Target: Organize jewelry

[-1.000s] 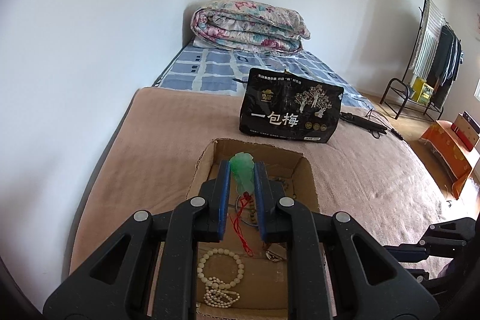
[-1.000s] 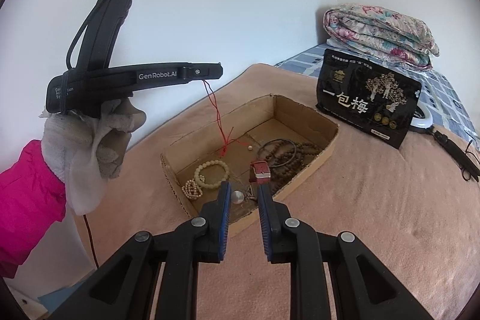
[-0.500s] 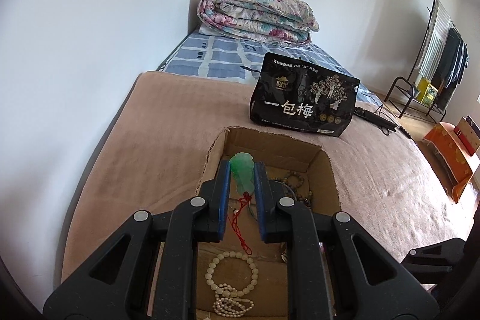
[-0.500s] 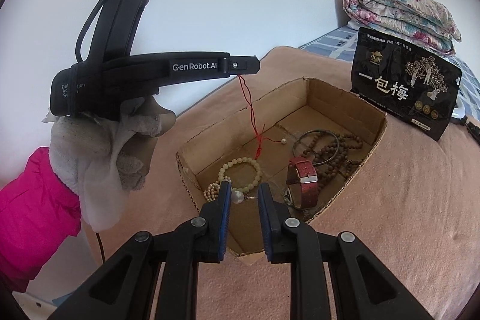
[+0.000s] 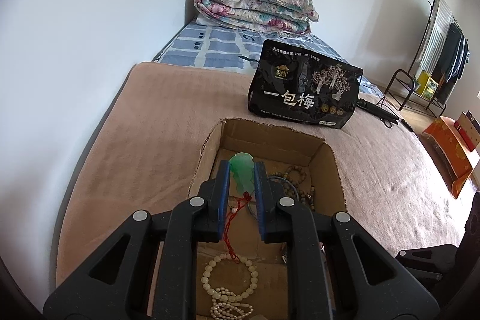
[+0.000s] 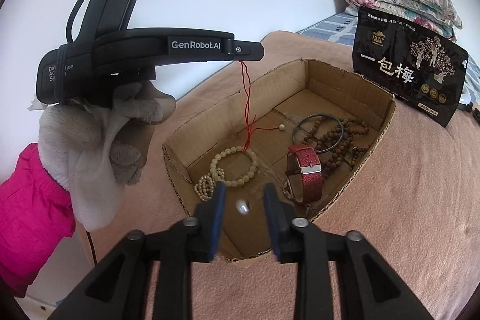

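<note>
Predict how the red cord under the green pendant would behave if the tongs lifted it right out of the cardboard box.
The red cord would probably stay floppy: it hangs slack from the left tongs, shut on the green pendant. Its loose end with the small white bead would likely swing. It may snag the pale bead bracelet, which its lower end seems to touch.

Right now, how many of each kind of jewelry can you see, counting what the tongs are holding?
Pendants: 1, green pendant on a red cord, held in the left tongs.
Bead strands: 3, cream bracelet, small pearl strand, brown beads.
Bangles: 1, thin dark bangle.
Watches: 1, red-strap watch.
Total: 6.
</note>
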Demonstrator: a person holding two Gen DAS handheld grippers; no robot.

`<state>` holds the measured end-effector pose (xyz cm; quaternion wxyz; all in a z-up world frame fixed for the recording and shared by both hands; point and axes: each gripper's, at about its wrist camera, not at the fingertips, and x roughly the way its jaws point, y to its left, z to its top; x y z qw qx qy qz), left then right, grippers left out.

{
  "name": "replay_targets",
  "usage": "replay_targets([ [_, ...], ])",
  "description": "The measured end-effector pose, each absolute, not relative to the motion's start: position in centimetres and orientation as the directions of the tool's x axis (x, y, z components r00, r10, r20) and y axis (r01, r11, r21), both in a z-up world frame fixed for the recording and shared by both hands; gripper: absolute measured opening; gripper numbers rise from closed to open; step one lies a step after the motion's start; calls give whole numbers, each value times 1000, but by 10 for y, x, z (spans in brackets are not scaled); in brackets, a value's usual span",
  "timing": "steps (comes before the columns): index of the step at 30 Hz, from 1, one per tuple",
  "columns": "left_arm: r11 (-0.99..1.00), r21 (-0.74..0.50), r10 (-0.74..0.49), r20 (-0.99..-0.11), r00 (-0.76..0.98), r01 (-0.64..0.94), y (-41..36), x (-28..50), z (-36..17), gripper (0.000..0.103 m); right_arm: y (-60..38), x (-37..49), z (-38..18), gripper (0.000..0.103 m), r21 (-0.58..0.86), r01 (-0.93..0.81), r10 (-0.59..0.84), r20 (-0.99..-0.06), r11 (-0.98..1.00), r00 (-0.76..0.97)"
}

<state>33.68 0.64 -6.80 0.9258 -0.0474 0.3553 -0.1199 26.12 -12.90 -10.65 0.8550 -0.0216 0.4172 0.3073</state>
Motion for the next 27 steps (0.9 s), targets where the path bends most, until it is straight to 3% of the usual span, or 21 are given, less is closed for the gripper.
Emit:
replay_targets([
  [5, 971, -155, -241, -656, 716, 184, 3, 333, -68, 14, -129, 258, -103, 36, 205, -546, 501, -724, 812, 474],
  [6, 970, -157, -242, -658, 713, 185, 3, 333, -68, 19, -129, 257, -102, 37, 202, -546, 500, -723, 813, 476],
  [7, 970, -161, -244, -661, 710, 184, 3, 332, -67, 34, -129, 256, -101, 42, 200, -545, 498, -722, 814, 480],
  [9, 969, -167, -245, -651, 718, 180, 4, 331, -64, 43, -131, 254, -99, 49, 195, -539, 493, -718, 820, 491],
  [27, 977, -120, -213, -611, 763, 177, 2, 291, -31, 43, -151, 231, -77, 49, 171, -517, 472, -703, 839, 532],
])
